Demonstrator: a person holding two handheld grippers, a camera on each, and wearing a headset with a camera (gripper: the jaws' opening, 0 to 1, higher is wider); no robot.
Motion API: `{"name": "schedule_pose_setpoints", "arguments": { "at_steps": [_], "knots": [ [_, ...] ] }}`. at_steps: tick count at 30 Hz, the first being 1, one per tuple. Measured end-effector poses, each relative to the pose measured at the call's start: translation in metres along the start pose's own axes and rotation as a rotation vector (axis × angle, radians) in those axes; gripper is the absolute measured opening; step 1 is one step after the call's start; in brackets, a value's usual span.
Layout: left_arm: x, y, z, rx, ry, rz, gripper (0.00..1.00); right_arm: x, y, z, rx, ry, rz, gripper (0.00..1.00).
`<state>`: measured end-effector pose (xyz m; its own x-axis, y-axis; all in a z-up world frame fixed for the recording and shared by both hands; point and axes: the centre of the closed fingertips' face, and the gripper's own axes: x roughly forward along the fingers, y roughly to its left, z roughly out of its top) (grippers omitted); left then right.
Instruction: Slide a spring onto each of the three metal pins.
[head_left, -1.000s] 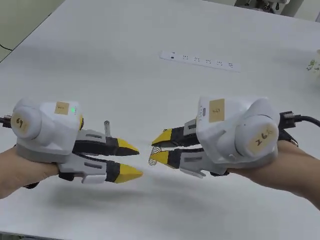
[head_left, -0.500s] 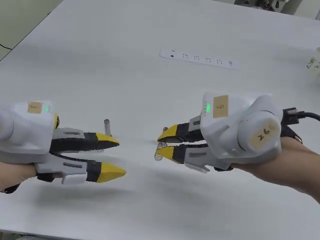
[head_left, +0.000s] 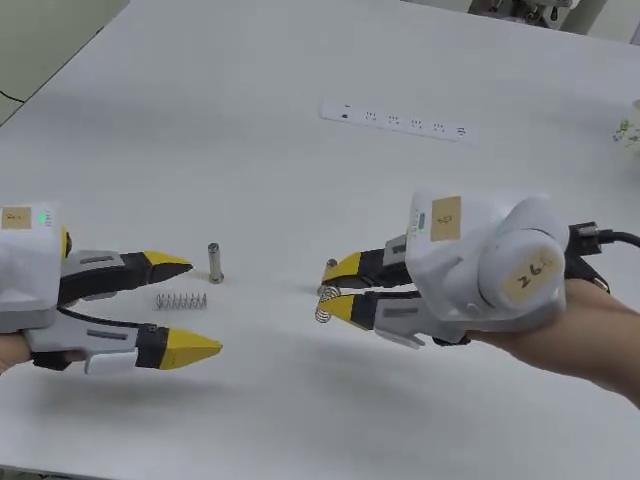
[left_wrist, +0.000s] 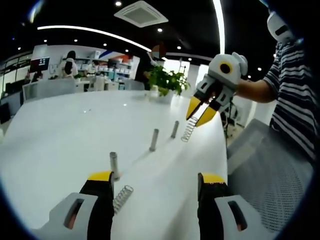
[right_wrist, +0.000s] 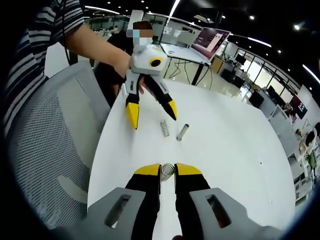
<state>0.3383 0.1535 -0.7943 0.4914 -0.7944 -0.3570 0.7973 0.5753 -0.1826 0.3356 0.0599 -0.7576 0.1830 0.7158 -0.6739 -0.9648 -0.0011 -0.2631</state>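
Steel spring (head_left: 181, 300) uncovered by left pin (head_left: 214, 262): your left claw (head_left: 200, 306), apart, backed off; right claw (head_left: 326, 290) clamps second spring (head_left: 322, 312), nothing threaded.

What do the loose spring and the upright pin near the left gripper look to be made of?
Small coiled wire spring, lying on the white table: looks like bare steel wire, silvery grey, with thin open turns. Short upright cylindrical pin: metal, probably steel, dull grey with a slight sheen and a lighter top. The exact alloy can't be told.
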Motion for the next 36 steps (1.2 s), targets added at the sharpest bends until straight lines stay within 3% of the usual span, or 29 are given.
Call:
{"name": "schedule_pose_setpoints", "arguments": {
  "at_steps": [9, 17, 36],
  "knots": [
    [-0.006, 0.012, 0.000, -0.023, -0.026, 0.057, 0.84, 0.002, -0.001, -0.004, -0.002, 0.016, 0.008, 0.07],
    [-0.011, 0.019, -0.001, -0.042, -0.042, 0.089, 0.94, 0.004, -0.008, -0.009, 0.002, 0.042, 0.016, 0.07],
    [-0.022, 0.029, 0.000, -0.052, -0.056, 0.123, 0.98, 0.001, -0.052, -0.015, 0.034, 0.058, -0.070, 0.07]
  ]
}}
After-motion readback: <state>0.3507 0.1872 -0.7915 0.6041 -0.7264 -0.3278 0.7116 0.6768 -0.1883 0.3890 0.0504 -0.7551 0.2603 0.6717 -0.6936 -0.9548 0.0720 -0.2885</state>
